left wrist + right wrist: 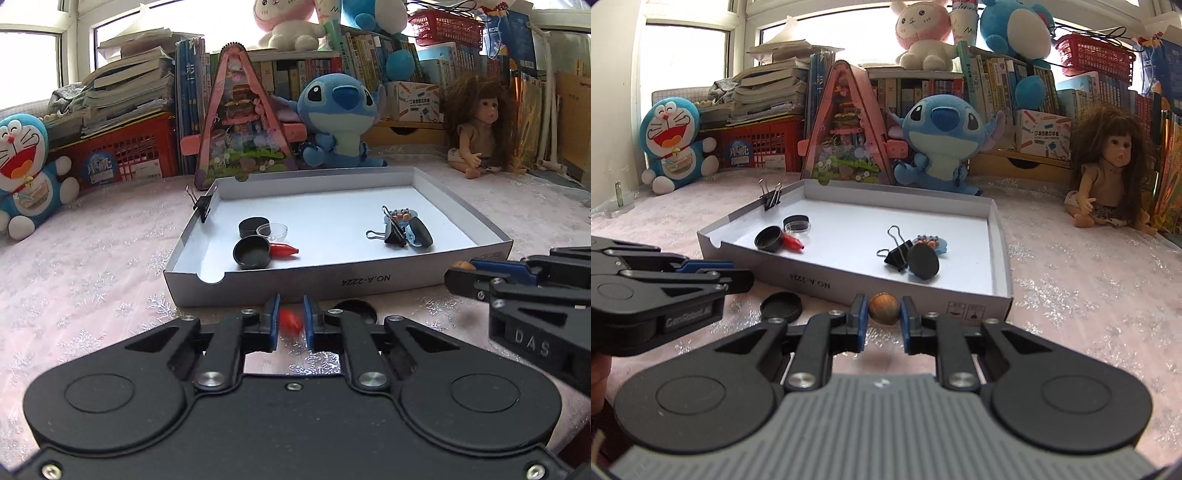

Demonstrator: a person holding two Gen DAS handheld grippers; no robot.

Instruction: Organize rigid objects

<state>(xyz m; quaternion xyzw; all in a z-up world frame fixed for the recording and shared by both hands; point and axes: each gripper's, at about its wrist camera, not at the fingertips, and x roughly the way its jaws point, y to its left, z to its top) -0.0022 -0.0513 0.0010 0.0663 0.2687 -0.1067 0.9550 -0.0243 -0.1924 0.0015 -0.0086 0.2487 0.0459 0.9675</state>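
Right tongs (884, 314) are clamping a small round brown nut-like ball (883, 308), smooth and glossy, just in front of the box's near wall. Left tongs (290, 323) are sitting nearly together with a small red blurry piece (290, 320) between the blue pads (273, 317); contact looks likely but I cannot tell for sure.

White cardboard box (923, 291), shallow, rectangular, matte, is lying on the surface (1089, 295), which is wearing a pink cloth with silver snowflake print.

Count inside the box:
- 2 black metal binder clips: one (771, 199) gripping the far-left wall, one (897, 251) lying loose on the floor
- 1 shallow black round cap (770, 238), open side up
- 1 black round disc (923, 261) leaning tilted against the loose clip
- 1 small clear plastic round pot (797, 223) with dark base
- 1 red cone-tipped plastic piece (793, 243), touching the cap
- 1 light-blue flat toy (932, 243) with small orange bits, behind the disc

Outside: 1 black round lid (781, 305) lying flat on the cloth, just beside the box's near wall.
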